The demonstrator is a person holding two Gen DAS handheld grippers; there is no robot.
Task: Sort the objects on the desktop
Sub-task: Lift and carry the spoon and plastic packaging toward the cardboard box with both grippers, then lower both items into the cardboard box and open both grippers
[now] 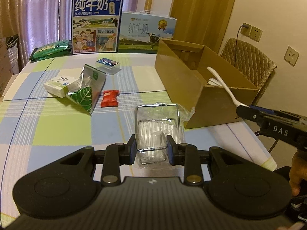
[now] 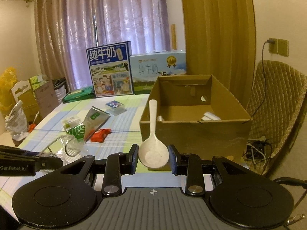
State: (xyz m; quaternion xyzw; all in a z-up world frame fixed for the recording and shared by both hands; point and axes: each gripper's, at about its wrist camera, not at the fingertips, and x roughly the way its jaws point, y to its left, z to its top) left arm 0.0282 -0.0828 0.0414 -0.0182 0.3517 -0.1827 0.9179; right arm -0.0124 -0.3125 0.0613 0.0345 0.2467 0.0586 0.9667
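Left gripper (image 1: pixel 151 151) clamps wire rack in clear wrap (image 1: pixel 158 132) — right gripper (image 2: pixel 153 158) grips white spoon (image 2: pixel 153 145) by its bowl, beside cardboard box (image 2: pixel 193 132).

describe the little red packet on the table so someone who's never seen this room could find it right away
Start at the big open cardboard box on the checked tablecloth and look to its left. There a small red packet lies flat, just right of the torn silver pouch with a green leaf print. It is the only red thing among the white carton, the clear plastic case and the silver pouch.
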